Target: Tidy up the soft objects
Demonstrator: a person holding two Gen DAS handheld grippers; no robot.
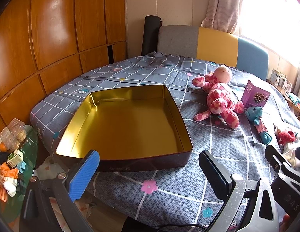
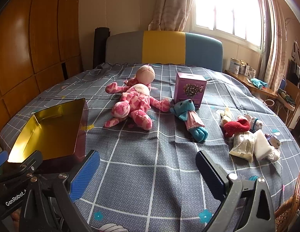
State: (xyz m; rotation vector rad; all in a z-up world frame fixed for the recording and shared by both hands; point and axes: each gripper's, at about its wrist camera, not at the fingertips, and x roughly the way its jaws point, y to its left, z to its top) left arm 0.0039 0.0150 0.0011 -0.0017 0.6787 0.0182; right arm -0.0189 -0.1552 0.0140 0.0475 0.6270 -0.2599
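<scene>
Both pairs of tongs hover low over the near edge of the bed with the grey checked sheet (image 2: 150, 164), and both stand wide apart with nothing between their blue-padded fingers. The left tongs (image 1: 148, 166) point straight at the large square metal tin with the gold inside (image 1: 126, 123), which lies open and empty just ahead of them, its near wall almost at the left fingertip; it looks set there as the place the soft things are meant to go. The right tongs (image 2: 148, 166) sit beside the left ones and face the toys. Ahead of them and a little to their left sprawls the pink spotted plush animal with the pale round head (image 2: 134, 104), lying on its back well apart from the tin. Just to its right, one pink limb close to or touching it, lies the small teal plush bear in a pink scarf (image 2: 188, 116), with the purple cardboard box printed with flowers (image 2: 189, 90) standing upright right behind its head. Further to the right of the tongs is a loose heap: a red knitted sock-like piece (image 2: 237, 126), a cream crinkled packet (image 2: 242, 145) and a white block (soap or foam, hard to say) (image 2: 263, 145). Nothing is in the tin yet, so I judge the sorting barely begun; the big pink plush seems the likely first pick, being nearest the tin.
</scene>
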